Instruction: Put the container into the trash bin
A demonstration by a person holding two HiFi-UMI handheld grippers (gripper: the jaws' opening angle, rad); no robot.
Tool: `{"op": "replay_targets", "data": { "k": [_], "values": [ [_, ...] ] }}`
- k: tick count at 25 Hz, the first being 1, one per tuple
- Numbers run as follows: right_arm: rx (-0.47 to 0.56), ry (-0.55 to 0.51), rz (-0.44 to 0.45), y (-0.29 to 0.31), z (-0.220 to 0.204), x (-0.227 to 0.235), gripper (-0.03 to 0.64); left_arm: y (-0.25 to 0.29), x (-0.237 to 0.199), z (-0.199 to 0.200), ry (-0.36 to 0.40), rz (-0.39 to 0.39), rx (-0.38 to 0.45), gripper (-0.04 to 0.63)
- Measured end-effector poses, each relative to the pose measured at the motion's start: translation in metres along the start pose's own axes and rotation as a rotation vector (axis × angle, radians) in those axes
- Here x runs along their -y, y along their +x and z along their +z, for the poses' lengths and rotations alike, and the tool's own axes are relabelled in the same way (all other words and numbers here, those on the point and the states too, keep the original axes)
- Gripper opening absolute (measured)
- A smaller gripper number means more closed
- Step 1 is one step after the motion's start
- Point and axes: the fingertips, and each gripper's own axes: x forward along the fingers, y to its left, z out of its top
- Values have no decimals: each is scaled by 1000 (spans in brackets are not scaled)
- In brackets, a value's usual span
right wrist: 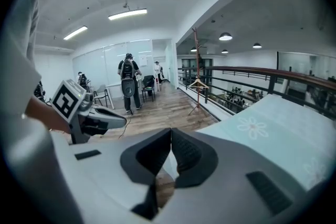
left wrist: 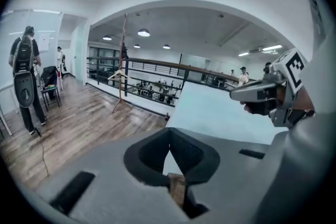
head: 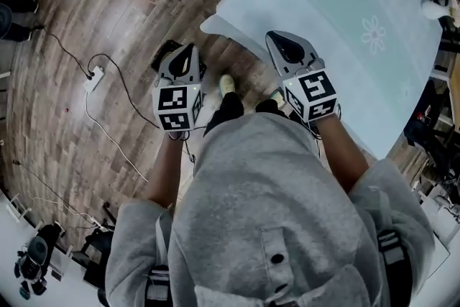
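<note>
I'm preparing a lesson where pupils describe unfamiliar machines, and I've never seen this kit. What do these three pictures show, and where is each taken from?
There is no robot: a person in a grey top carries a hand-held gripper in each hand. The head view looks down from a camera on the person's head. The other two views come from cameras riding on each tool, looking along its jaws. The left hand-held gripper and the right hand-held gripper both have their jaws together, holding nothing. The marker cube on each is part of it. Ahead stands a table under a pale flower-print cloth. The things the task names are not in view.
</note>
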Motion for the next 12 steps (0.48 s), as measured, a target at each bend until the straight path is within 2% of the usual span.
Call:
{"op": "replay_targets", "data": {
  "k": [6, 12],
  "values": [
    [70, 82, -169, -57, 5, 51, 26, 0, 72, 79, 113, -146, 111, 20],
    [129, 162, -310, -107, -4, 90, 26, 11, 128, 115, 190, -250, 151, 20]
  ]
}}
